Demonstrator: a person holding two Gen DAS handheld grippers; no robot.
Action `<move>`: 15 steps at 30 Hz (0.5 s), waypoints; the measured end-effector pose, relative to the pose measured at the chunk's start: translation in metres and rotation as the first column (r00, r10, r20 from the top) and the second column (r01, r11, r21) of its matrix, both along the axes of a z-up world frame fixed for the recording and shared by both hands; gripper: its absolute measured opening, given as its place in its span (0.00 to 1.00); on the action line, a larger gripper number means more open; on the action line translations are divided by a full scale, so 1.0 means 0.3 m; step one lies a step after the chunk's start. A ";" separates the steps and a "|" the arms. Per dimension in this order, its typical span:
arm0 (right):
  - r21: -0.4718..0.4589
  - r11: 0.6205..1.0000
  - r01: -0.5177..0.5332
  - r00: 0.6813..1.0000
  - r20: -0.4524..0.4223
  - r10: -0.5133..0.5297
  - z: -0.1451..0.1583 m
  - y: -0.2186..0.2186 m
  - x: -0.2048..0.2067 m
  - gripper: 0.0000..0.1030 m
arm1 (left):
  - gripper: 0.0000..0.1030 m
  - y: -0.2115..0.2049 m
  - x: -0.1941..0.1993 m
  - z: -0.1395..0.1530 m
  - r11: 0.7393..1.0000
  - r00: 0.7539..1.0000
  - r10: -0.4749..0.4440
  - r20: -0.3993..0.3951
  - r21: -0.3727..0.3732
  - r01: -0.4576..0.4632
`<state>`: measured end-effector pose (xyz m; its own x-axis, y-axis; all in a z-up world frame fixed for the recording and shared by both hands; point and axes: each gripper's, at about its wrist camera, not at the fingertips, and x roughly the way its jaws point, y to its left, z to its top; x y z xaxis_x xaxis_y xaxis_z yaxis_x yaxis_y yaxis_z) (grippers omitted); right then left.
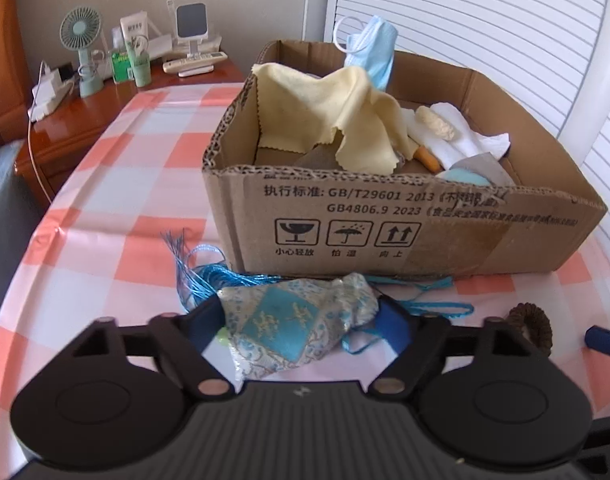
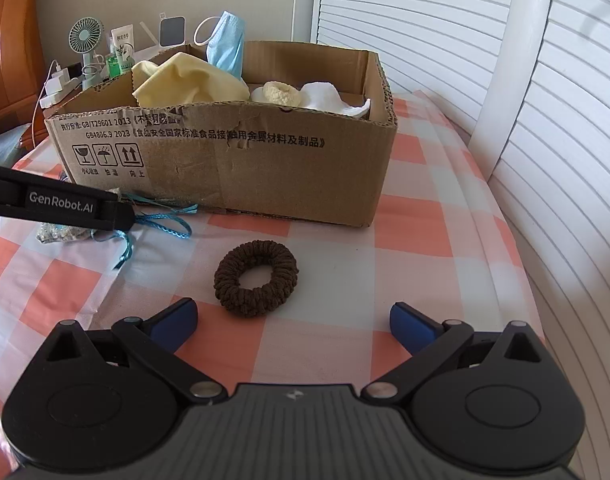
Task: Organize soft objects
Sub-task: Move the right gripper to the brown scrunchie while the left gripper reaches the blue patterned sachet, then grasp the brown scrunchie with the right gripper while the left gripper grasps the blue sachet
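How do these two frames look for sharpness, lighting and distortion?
Left wrist view: pouch slightly soft, box print sharp, fisheye bends the table edge. Right wrist view: hair tie crisp, even daylight, faint shadows, shutters curve strongly.

The brown corrugated cardboard box [image 2: 265,168] looks matt and papery, its cut rim ragged, with a glossier strip of tape on its front. The pink-and-white checked tablecloth [image 2: 417,240] is smooth with a faint sheen. The blue-and-cream brocade pouch [image 1: 289,320] is woven cloth with shiny threads and glossy blue cord tassels [image 1: 193,268]. The dark brown hair scrunchie [image 2: 256,277] is ribbed, fuzzy fabric. The pale yellow cloth [image 1: 325,116] looks soft and matt. The reddish wooden side table [image 1: 105,108] is polished and glossy.
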<state>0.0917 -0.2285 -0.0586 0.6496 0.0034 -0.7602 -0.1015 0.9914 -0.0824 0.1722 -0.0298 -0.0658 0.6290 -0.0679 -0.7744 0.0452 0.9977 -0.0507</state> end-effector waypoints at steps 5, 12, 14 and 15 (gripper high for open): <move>0.000 1.000 -0.022 1.000 -0.005 0.022 0.001 0.006 -0.002 1.00 | 0.69 0.015 -0.011 0.003 1.000 1.000 -0.026 0.006 -0.010 0.026; 0.007 0.993 -0.116 0.993 0.024 0.116 0.009 0.046 -0.002 0.82 | 0.69 0.024 -0.019 0.001 1.000 1.000 -0.031 0.006 0.001 0.031; 0.007 0.992 -0.126 0.992 0.030 0.125 0.013 0.054 0.008 0.75 | 0.69 0.025 -0.018 0.001 1.000 1.000 -0.029 0.006 -0.001 0.029; 0.008 0.992 -0.128 0.991 0.032 0.127 0.015 0.056 0.012 0.71 | 0.69 0.026 -0.018 0.001 1.000 1.000 -0.030 0.006 0.000 0.030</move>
